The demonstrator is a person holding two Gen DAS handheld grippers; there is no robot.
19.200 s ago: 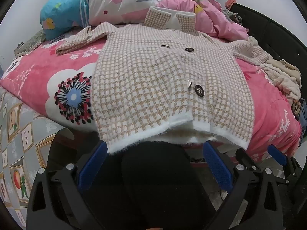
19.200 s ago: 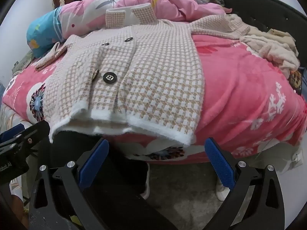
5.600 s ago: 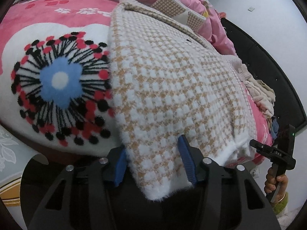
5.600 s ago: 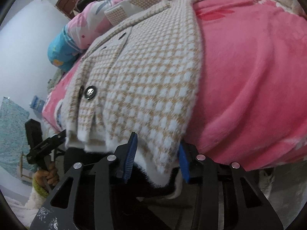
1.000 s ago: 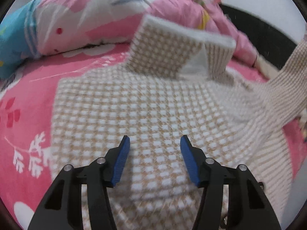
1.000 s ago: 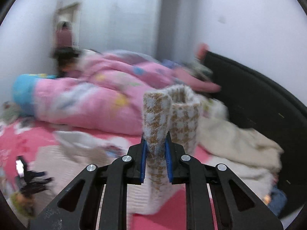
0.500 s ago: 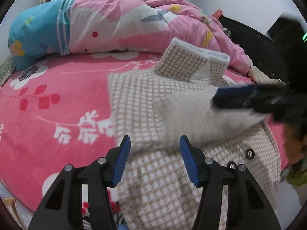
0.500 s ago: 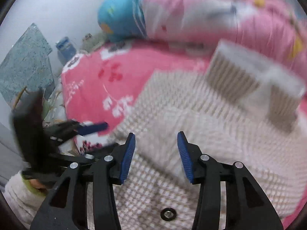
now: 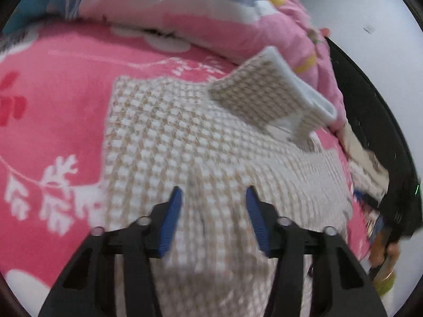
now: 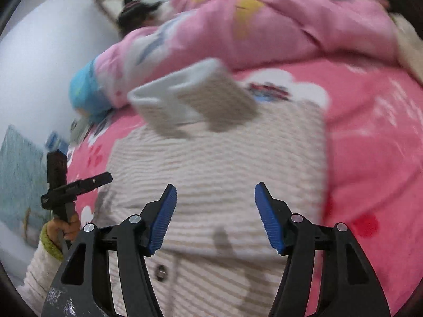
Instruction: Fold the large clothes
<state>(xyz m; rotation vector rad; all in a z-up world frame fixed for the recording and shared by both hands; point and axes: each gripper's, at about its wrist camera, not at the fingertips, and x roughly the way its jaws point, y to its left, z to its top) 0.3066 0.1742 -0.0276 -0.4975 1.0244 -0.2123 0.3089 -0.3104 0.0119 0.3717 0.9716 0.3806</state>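
even, soft indoor light, no glare seen, both views smeared by motion blur, edges bent and darkened by fisheye distortion

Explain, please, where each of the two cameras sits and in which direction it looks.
Left wrist: on the left gripper, looking down along its closing fingers at the checked coat; nothing pinched; the person's other hand shows at the right edge.
Right wrist: on the right gripper, fingers opening and empty, above the coat; the other hand and sleeve at left.
Shared: coat, collar, pink blanket, quilt.
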